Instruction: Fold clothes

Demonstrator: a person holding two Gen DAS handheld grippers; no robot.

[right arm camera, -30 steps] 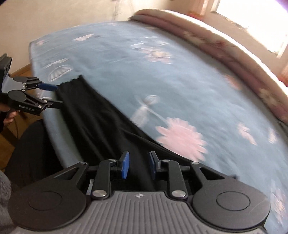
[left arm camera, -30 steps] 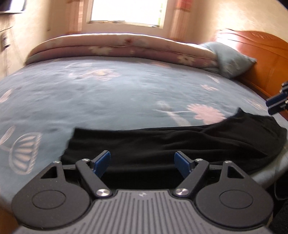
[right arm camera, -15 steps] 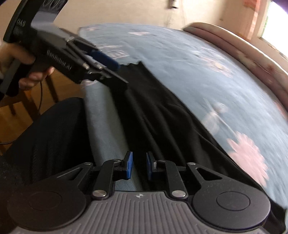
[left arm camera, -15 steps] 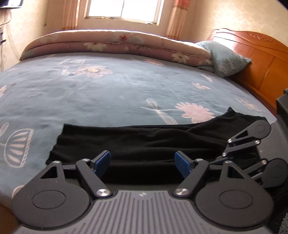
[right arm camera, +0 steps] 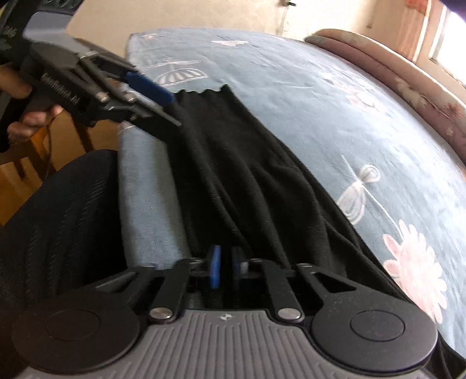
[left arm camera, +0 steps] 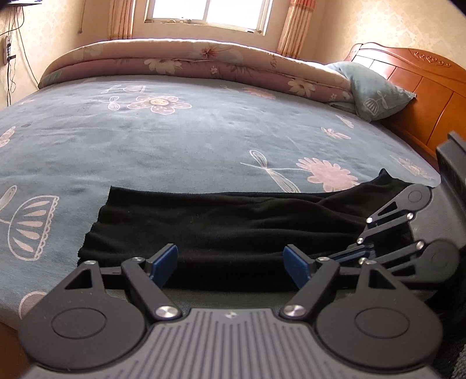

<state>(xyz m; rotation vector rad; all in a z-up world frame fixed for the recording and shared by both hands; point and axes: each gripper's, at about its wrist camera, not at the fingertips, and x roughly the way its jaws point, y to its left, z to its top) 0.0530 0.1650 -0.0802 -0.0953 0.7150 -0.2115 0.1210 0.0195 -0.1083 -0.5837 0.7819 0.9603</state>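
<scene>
Clothes here meant one black garment (left arm camera: 221,224), and it lay as a long band along the near edge of the bed (left arm camera: 180,137), partly draped over that edge. At the right gripper (right arm camera: 225,269) the blue pads stood nearly together with only a narrow slit between them, and dark cloth ran right up to that slit; whether a fold was actually pinched there I could not tell, since the fingertips were blurred and the fabric was black against black. That end of the garment bunched into ridges converging on the gripper, which suggested it was being gathered or tugged from there. The left gripper (left arm camera: 231,263) had its jaws wide apart, hovering just above the near hem around the middle of the band, holding nothing; spread so, it looked ready to take a hem. A hand (right arm camera: 20,96) gripped its handle at the bed's corner. Farther out, the wavy-edged end of the garment lay flat on the blue flowered sheet. Beyond stretched open sheet, then a rolled quilt (left arm camera: 186,61) under the window (left arm camera: 204,13), a pillow (left arm camera: 372,93) and the wooden headboard (left arm camera: 431,90), all well apart from the work.
</scene>
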